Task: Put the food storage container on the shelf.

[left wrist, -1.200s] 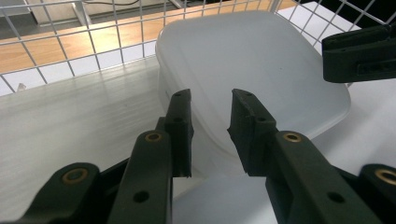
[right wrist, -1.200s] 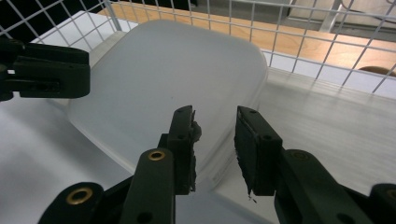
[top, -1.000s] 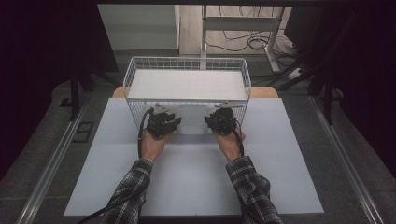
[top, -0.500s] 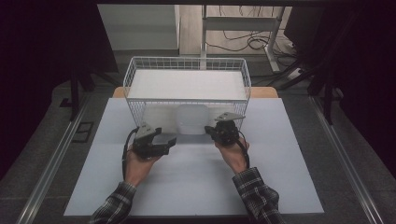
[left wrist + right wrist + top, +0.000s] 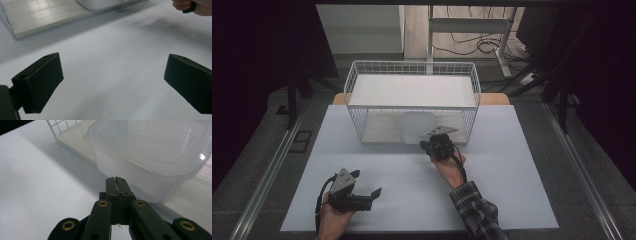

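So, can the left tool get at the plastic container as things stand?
Probably yes: the left tool is open, with only bare table between it and the plastic container, whose near side sits at the basket's open front.

The white table (image 5: 377,200) lies bare and open between the left gripper (image 5: 374,194), low near the front edge, and the wire basket (image 5: 412,70) well beyond it. At the basket's open front the translucent container (image 5: 155,157) stands in the way, with the right gripper (image 5: 116,180), jaws pressed together, right at its wall. Mesh walls close the basket's other sides.
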`<state>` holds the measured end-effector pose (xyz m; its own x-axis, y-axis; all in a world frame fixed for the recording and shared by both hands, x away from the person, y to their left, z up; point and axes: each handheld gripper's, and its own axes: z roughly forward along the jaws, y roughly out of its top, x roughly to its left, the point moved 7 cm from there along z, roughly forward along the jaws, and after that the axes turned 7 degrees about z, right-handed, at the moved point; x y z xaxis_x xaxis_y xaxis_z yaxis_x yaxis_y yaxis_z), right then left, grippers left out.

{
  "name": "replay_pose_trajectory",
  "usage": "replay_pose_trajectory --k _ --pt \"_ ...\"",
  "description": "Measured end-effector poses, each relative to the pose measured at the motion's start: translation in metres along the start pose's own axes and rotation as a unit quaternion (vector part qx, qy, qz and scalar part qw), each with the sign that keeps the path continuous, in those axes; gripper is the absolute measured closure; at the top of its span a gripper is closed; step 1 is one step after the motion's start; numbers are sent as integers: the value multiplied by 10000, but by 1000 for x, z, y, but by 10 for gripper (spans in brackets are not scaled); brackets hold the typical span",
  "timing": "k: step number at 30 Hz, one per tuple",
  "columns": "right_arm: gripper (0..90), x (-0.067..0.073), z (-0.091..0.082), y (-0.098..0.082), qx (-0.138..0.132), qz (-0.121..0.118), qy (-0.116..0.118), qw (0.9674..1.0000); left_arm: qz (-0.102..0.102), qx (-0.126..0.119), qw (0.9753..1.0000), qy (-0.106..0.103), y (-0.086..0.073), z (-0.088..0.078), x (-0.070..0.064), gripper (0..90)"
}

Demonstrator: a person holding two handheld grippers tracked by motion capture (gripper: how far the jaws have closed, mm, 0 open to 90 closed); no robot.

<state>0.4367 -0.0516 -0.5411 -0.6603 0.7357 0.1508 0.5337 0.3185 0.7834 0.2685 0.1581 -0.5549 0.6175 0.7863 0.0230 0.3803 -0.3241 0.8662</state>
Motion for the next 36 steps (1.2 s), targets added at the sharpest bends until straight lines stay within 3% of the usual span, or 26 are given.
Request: replay_pose_trajectory --k 4,10,14,23,31,36 --pt "891 -2 7 3 14 -10 -55 10000 365 -41 9993 -23 -1 4 -5 14" --pt "891 -4 16 9 22 -80 -146 9999 560 34 9984 -97 -2 8 -10 0" --pt "891 -6 21 14 30 -138 -195 9997 521 -25 9986 -120 -2 8 -10 0" --pt "891 -13 28 25 60 -194 -377 9991 573 -198 9981 63 1 5 -5 37" --pt "891 -19 35 28 151 -178 -482 9986 624 -173 9978 114 0 6 -4 31" --pt "861 -21 34 25 177 -119 -414 9989 594 -171 9980 140 0 5 -4 26"
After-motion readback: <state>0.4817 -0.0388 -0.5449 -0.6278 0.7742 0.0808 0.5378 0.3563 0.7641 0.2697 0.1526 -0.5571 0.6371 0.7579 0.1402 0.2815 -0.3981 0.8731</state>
